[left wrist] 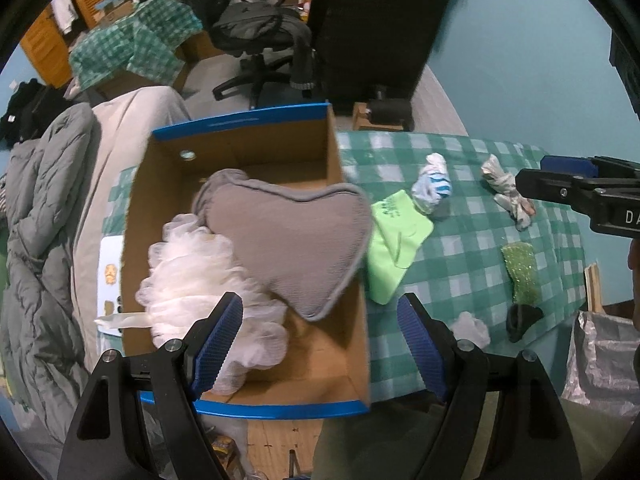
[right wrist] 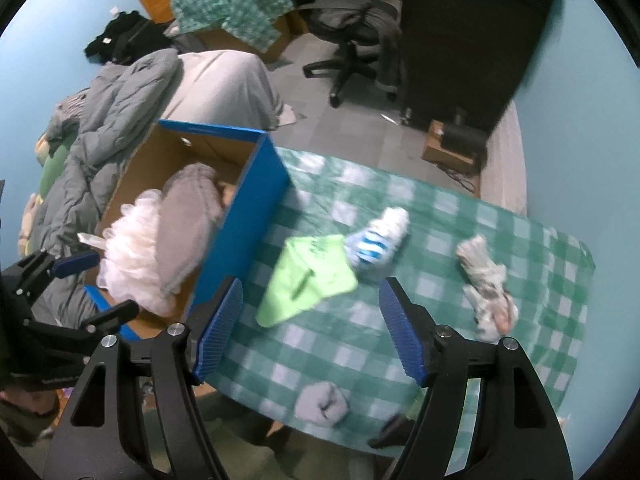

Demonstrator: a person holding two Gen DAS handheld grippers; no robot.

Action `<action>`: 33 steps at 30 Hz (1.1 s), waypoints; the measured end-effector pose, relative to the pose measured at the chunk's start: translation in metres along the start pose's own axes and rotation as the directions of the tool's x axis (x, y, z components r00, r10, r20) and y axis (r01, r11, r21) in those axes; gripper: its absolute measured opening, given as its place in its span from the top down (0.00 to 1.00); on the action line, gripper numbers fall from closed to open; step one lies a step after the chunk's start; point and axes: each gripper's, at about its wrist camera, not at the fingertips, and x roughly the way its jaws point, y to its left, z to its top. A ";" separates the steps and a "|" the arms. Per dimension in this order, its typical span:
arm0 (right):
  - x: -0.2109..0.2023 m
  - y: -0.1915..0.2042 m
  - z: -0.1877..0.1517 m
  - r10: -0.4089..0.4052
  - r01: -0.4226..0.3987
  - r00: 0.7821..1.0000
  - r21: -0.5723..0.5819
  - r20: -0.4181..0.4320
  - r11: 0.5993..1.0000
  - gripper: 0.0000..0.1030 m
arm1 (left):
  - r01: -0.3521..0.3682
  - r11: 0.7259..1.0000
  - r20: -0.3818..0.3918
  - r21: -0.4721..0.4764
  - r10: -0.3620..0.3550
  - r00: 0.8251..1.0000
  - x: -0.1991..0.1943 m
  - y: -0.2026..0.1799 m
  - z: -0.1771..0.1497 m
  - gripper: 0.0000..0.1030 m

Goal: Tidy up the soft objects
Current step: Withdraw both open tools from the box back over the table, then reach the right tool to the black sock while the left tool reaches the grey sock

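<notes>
With both the left gripper (left wrist: 320,344) and right gripper (right wrist: 310,330) spread wide and empty, the limp, light green cloth (right wrist: 306,280) lies just ahead between the right fingers, best pinched at a bunched fold.

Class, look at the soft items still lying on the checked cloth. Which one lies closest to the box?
The light green cloth. It lies flat right beside the box, while the blue-striped sock roll and the white bundle lie farther along the cloth.
</notes>
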 end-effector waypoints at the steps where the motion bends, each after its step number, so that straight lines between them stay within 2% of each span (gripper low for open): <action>1: -0.001 -0.006 -0.003 -0.005 0.006 1.000 0.012 -0.003 1.000 0.30 | 0.004 1.000 -0.003 0.008 -0.004 1.000 0.001 -0.005 0.000 0.21; 12: -0.013 -0.061 -0.048 -0.043 0.047 0.998 0.112 -0.039 0.993 0.29 | 0.040 0.994 -0.055 0.104 -0.034 0.998 0.017 -0.058 -0.002 0.21; 22: -0.007 -0.101 -0.101 -0.057 0.075 0.995 0.238 -0.081 0.968 0.27 | 0.065 0.974 -0.103 0.219 -0.043 0.994 0.036 -0.102 -0.007 0.21; 30: 0.005 -0.114 -0.137 -0.043 0.077 0.992 0.314 -0.115 0.946 0.26 | 0.101 0.956 -0.136 0.275 -0.066 0.989 0.050 -0.126 -0.014 0.21; 33: 0.015 -0.116 -0.149 -0.036 0.079 0.990 0.333 -0.134 0.940 0.26 | 0.117 0.953 -0.152 0.281 -0.076 0.986 0.057 -0.131 -0.017 0.16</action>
